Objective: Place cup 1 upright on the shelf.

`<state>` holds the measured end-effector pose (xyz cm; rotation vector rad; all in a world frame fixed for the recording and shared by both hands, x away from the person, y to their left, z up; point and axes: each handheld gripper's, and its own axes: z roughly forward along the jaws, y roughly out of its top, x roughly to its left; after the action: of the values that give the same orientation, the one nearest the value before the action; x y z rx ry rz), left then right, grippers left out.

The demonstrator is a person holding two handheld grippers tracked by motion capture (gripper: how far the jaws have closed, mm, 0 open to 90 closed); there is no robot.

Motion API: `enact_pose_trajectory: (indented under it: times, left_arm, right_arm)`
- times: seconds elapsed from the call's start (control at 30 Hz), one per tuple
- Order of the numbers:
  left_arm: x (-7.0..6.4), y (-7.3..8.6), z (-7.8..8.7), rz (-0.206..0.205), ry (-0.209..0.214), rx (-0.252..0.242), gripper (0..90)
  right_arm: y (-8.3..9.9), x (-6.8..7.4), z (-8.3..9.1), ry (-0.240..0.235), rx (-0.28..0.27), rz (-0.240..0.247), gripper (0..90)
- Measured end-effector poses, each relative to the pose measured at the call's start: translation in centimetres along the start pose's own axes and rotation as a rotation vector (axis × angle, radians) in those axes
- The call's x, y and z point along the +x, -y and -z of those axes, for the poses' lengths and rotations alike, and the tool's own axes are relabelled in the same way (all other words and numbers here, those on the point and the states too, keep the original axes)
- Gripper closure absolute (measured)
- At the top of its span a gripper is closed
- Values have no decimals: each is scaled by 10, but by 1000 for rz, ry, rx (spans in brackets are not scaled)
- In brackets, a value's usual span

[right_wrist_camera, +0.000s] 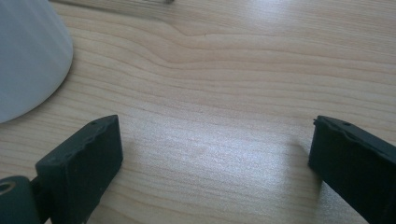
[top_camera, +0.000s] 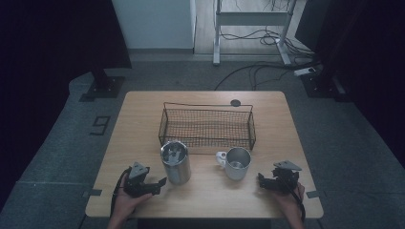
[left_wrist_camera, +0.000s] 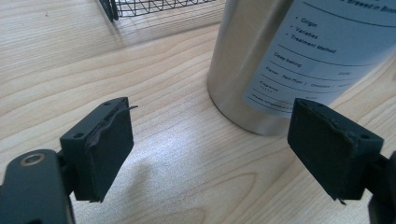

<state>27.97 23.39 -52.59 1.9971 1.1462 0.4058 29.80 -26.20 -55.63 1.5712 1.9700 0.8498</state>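
A steel canister (top_camera: pixel 175 163) stands upright on the wooden table (top_camera: pixel 143 119), its long axis vertical and its open mouth facing up. Its wall is smooth, brushed metal, round in section, and in the left gripper view a pale printed label (left_wrist_camera: pixel 322 51) wraps its side. To its right, with a gap between them, stands a shorter metal mug (top_camera: pixel 237 163), also mouth up, with a white handle (top_camera: pixel 221 157) pointing left toward the canister. Its pale side shows at the top left corner of the right gripper view (right_wrist_camera: pixel 28 56).

Just behind both vessels sits a wire basket (top_camera: pixel 207 127), a long rectangle of dark mesh with thin rod rims, its long axis running left to right across the table.

The left gripper (top_camera: pixel 155 185) rests low at the near left of the table, just beside the canister's base, its jaws spread wide and holding nothing; in its own view the flat black pads (left_wrist_camera: pixel 105 140) sit apart, with the canister ahead near the right-hand pad. The right gripper (top_camera: pixel 263 180) lies near the mug's right side, jaws likewise wide apart and empty over bare wood grain.

The table top is light, fine-grained wood with rounded corners. Open surface lies on both sides of the basket, and a narrow strip runs between the grippers and the near edge.
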Motion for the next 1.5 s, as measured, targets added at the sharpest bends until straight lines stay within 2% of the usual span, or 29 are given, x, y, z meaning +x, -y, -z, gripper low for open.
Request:
enact_pose_trajectory:
  times: [0.27,0.73,0.97,1.23,1.37,1.5]
  left_arm:
    - [3,3,-2,23,7,3,145]
    - [7,-2,9,47,30,-29,145]
    - [-3,-11,23,26,8,-67,147]
    - [-15,-14,28,5,16,-82,147]
    - [-23,-20,37,-1,47,-114,144]
    - [-26,-23,41,-6,70,-125,128]
  right_arm:
    - [0,-1,0,5,-6,-5,45]
    - [0,0,0,6,-9,-6,52]
    - [1,0,1,7,-14,-7,66]
    - [1,0,2,7,-13,-6,71]
    - [1,0,2,7,-13,-5,72]
    - [1,-1,2,8,-16,-9,77]
